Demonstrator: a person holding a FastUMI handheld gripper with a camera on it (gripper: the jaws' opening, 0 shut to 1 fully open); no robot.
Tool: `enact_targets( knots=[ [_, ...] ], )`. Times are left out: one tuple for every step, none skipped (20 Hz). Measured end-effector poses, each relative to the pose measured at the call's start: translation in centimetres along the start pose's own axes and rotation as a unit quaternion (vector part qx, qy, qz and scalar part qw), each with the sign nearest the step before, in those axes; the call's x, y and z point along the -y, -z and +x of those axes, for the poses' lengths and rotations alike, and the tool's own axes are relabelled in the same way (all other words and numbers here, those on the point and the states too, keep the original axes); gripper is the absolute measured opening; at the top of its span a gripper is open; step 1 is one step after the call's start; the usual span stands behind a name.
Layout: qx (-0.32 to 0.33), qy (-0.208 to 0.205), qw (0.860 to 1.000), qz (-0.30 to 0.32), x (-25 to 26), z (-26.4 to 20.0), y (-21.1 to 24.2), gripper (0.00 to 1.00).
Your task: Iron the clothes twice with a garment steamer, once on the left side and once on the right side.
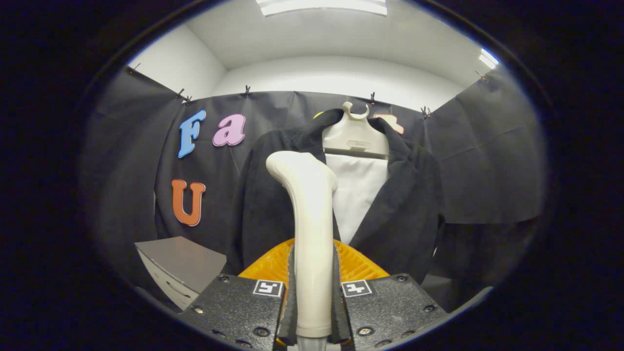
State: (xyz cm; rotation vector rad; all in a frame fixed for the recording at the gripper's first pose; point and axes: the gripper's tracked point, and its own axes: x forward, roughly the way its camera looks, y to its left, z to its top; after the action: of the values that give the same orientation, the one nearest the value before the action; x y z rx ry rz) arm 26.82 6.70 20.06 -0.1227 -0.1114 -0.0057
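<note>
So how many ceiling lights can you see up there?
2: one long ceiling light straight above the hanging jacket, another off beyond the jacket's right. More may be hidden.

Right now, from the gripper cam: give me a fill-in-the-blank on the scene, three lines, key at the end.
1. The claw is shut on the handle of the ____.
2. The dark jacket hangs on a pale ____.
3. Under the open jacket shows a ____ shirt.

Missing words: garment steamer; hanger; white
</note>
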Motion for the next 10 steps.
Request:
enact_targets(
  knots=[
    [-0.006,0.001,1.000,0.001,0.3,-0.1,0.6,0.31],
    [-0.009,0.001,1.000,0.001,0.3,-0.4,1.0,0.31],
    [-0.013,0.001,1.000,0.001,0.3,-0.7,1.5,0.31],
    [-0.015,0.000,1.000,-0.001,0.3,-0.9,2.0,0.31],
    [-0.020,-0.001,1.000,-0.003,0.3,-1.3,2.7,0.30],
    [-0.026,-0.002,1.000,-0.005,0.2,-1.6,3.4,0.30],
    [-0.035,-0.004,0.999,-0.009,0.3,-1.9,4.1,0.31],
    [-0.041,-0.004,0.999,-0.012,0.4,-2.3,4.9,0.31],
    [-0.047,0.001,0.999,-0.017,0.8,-2.5,5.6,0.30],
    [-0.050,0.012,0.998,-0.029,1.2,-2.8,6.3,0.30]
  ],
)
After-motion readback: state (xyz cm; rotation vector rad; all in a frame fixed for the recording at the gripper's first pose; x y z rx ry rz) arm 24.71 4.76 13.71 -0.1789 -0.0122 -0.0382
